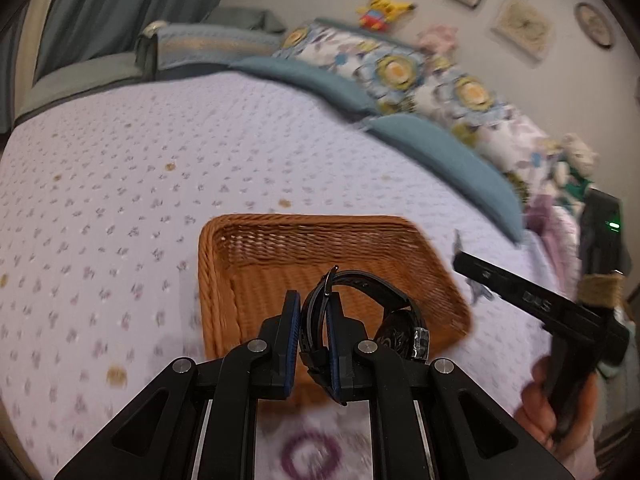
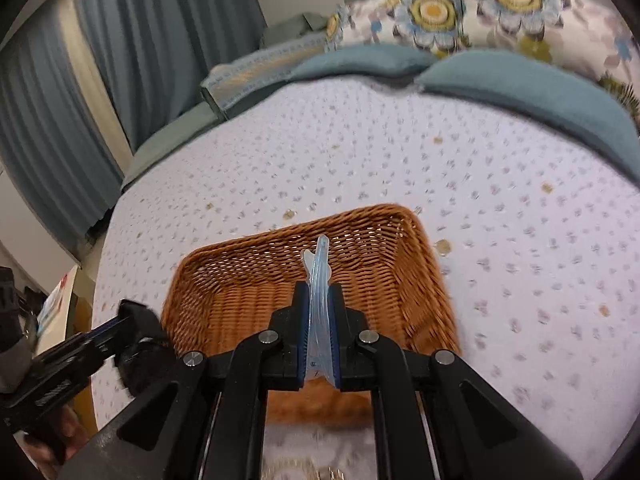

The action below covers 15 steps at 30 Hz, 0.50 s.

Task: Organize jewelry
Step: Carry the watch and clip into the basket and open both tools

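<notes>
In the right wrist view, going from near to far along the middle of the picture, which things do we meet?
Right hand-held gripper shut on the light blue hair clip → wicker basket → white dotted bedspread → teal pillows → floral pillows.

**Weave, rubber, clear plastic, quilted cloth**

Tan wicker basket (image 1: 280,248): rough, ribbed weave, faintly glossy. Black watch (image 1: 360,300): matt rubbery strap, shiny metal buckle and case edge. Pale blue hair clip (image 2: 319,292): translucent, smooth plastic. Lilac bedspread (image 1: 160,168): soft, dimpled matt cloth. Left gripper (image 1: 313,334): matt black plastic, brushed metal pins, blue ribbed pads.
</notes>
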Each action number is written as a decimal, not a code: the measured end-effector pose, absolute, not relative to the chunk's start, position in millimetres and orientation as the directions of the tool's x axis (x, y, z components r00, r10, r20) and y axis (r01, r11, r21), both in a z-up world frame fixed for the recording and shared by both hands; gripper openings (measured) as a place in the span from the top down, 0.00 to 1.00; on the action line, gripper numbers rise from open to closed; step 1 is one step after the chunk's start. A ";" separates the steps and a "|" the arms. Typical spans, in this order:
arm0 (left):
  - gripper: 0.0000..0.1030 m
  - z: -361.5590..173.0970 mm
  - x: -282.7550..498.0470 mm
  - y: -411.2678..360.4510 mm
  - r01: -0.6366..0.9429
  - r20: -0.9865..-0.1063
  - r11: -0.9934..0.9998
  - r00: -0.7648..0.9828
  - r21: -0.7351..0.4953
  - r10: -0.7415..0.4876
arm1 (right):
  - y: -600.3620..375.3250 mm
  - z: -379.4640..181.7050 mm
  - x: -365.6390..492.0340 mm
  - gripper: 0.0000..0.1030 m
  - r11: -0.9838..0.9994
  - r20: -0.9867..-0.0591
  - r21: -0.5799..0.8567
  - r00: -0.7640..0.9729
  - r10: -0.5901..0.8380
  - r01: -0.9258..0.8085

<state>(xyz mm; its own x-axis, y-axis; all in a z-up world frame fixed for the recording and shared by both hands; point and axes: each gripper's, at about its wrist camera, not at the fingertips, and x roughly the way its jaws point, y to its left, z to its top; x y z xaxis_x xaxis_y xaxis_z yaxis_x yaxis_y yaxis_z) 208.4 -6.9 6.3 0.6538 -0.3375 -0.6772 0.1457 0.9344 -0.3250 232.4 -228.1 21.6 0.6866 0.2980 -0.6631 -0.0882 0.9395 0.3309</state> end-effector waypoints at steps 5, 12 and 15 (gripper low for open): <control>0.88 -25.1 262.6 -16.7 0.077 -0.725 0.936 0.612 -0.343 -0.316 | -220.8 -17.2 277.7 0.90 0.931 -0.739 0.362 0.591 0.323 -0.057; 0.88 -54.3 288.6 -34.1 0.044 -0.766 0.942 0.570 -0.331 -0.296 | -212.3 -50.6 297.5 0.90 0.943 -0.802 0.331 0.515 0.304 -0.041; 0.87 -61.6 289.4 -37.9 0.040 -0.779 0.948 0.559 -0.317 -0.284 | -211.3 -57.3 299.3 0.90 0.939 -0.807 0.341 0.500 0.314 -0.040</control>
<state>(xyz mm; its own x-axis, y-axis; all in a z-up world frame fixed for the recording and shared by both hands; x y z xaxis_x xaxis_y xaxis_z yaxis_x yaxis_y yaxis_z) 289.4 -37.9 -61.6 0.5589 -0.2839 -0.7791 0.0402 0.9477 -0.3165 299.3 -211.3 -57.3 0.5005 0.3136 -0.8070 -0.0395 0.9394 0.3405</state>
